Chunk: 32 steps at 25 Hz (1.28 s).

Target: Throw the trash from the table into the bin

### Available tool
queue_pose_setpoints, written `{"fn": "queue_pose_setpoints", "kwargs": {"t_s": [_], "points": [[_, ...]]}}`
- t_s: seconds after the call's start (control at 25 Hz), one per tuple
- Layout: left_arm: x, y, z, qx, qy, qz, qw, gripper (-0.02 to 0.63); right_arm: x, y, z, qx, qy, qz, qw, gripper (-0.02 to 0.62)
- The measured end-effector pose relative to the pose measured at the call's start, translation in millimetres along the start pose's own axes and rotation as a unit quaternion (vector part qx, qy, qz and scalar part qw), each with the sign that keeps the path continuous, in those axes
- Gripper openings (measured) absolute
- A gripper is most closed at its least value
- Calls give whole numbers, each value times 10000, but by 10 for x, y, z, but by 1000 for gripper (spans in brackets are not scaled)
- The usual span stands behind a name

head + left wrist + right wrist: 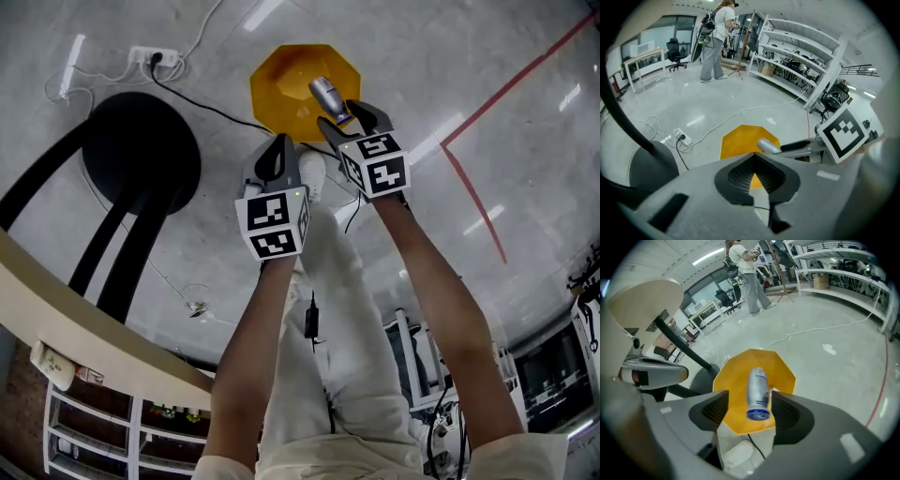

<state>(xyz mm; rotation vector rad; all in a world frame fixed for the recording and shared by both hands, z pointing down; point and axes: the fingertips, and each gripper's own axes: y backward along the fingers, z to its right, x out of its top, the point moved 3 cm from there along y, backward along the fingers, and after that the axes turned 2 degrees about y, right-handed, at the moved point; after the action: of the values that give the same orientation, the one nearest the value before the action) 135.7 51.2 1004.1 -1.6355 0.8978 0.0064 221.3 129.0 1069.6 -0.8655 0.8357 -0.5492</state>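
Two hand-held claws over a yellow bin (pixel 281 80), head view and both gripper views. Grey polished floor (pixel 469 56) carried the bin. The curved beige surface (pixel 66 291) lay well apart from the bin, toward the head view's lower left, and its black round base (pixel 141 150) stood on the floor near the bin's left side. The bin was open-topped and eight-sided. A red line (pixel 487 103) ran across the floor to the right of the bin. Shelving (pixel 797 51) and a standing person (pixel 715 42) appeared far beyond the bin in the left gripper view.

The left claw (pixel 278 141) hung just short of the bin's near edge, its jaws pressed together with nothing between them. The right claw (pixel 345 117) hung over the bin's near right rim, jaws spread. A silver can (pixel 327 97) with a blue rim sat between those jaws, above the bin's opening, close against the right jaw and clear of the left one; whether it touched the right pad could not be told. A white power strip (pixel 155 58) lay on the floor beyond the bin, to its left.
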Motion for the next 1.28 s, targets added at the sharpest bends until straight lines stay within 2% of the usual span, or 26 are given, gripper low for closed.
{"fn": "queue_pose_setpoints", "kwargs": {"t_s": [0.04, 0.28, 0.6, 0.96, 1.28], "points": [[21, 13, 8, -7, -28, 6, 10000, 6, -6, -2, 9, 16, -96, 11, 10000, 306], [214, 318, 162, -98, -111, 65, 9999, 6, 26, 354, -140, 22, -235, 104, 9997, 282], [716, 1001, 429, -197, -170, 288, 9992, 6, 423, 1156, -704, 352, 68, 358, 9987, 272], [1384, 2228, 672, -211, -51, 816, 9964, 6, 1134, 2279, -1410, 691, 677, 752, 9925, 213], [1629, 3409, 740, -108, 234, 1264, 9917, 6, 1501, 3220, -2186, 1097, 1193, 987, 9818, 122]]}}
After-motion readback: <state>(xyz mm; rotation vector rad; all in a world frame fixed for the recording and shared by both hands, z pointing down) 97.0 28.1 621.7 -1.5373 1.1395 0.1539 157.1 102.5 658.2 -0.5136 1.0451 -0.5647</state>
